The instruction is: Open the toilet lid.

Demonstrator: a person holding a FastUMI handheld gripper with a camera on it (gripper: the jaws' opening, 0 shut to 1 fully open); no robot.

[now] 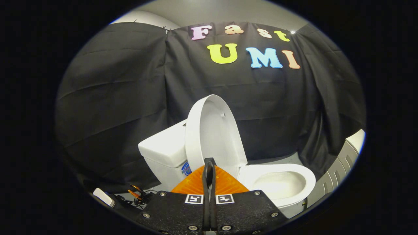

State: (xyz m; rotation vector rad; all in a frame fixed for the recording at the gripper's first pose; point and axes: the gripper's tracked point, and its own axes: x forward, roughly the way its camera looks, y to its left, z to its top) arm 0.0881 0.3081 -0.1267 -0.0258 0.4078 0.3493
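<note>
Gripper view: at the far left, low beside the gripper's body, a small white box (104, 197) lies on the floor with a tangle of orange clips and wires (138, 195) just to its right. Next comes the white toilet tank (163, 151), standing against the black cloth wall. The toilet lid (212, 133) is raised upright, leaning back at the tank's right side, its inner face turned toward the bowl. The gripper (209, 164) sits just in front of the lid's lower edge, fingers pressed together with nothing between them. Rightward, the open toilet bowl (281, 182) shows its seat rim. A pale ribbed cabinet (339, 169) stands at the far right.
</note>
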